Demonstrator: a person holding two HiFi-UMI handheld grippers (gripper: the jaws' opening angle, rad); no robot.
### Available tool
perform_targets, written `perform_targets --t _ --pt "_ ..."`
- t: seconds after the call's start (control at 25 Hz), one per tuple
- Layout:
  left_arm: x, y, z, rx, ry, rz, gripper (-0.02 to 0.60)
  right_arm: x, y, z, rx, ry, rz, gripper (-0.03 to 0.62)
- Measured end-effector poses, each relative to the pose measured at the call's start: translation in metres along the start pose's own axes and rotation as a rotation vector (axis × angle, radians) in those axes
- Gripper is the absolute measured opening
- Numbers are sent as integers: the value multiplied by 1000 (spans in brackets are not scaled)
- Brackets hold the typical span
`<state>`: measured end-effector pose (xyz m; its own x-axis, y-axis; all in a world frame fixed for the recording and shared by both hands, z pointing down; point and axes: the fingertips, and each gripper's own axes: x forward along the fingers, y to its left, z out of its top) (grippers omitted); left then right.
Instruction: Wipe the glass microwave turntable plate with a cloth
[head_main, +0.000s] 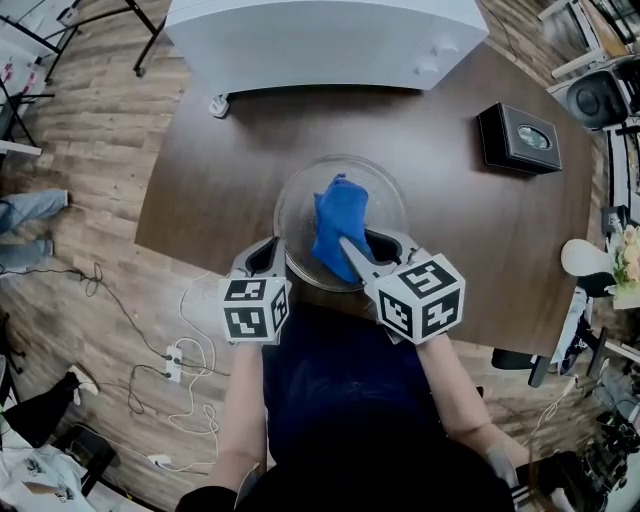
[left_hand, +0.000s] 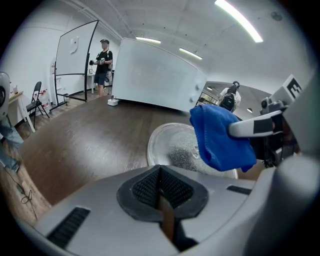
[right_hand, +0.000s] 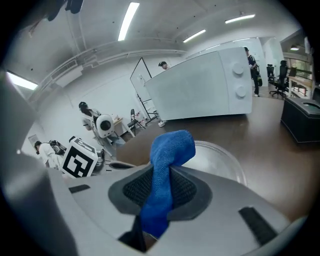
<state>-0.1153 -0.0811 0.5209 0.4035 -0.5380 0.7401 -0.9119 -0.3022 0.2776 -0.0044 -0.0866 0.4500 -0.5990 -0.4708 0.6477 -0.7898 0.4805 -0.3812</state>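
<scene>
My right claw (right_hand: 161, 187) was clamped tight on the blue cloth (right_hand: 169, 147), which hung in a bunch over the glass plate (head_main: 297, 208) sitting near my edge of the worktop (head_main: 215, 170). My left claw (left_hand: 160, 189) was closed on nothing, just beside the rim. I figured the trick was to press the cloth flat and sweep in circles, bracing the rim so the plate wouldn't skate.
</scene>
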Motion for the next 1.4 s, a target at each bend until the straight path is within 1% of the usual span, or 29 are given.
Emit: perform_targets --t 0.08,0.28,0.44,0.56,0.88,1.4 --pt "0 0 0 0 -1 -1 3 11 15 -3 -12 18 45 71" --pt "0 0 0 -7 -3 -4 3 41 45 -17 0 79 148 71" --pt "-1 0 0 -6 -4 -4 3 62 57 -42 -20 159 178 71" --pt "-1 0 0 -6 -5 -6 3 71 58 -54 -11 184 180 71" --pt "-1 0 0 -5 -6 -4 3 71 47 -57 -13 213 160 71" --pt "-2 0 0 3 -8 -2 3 51 10 -57 28 211 85 71"
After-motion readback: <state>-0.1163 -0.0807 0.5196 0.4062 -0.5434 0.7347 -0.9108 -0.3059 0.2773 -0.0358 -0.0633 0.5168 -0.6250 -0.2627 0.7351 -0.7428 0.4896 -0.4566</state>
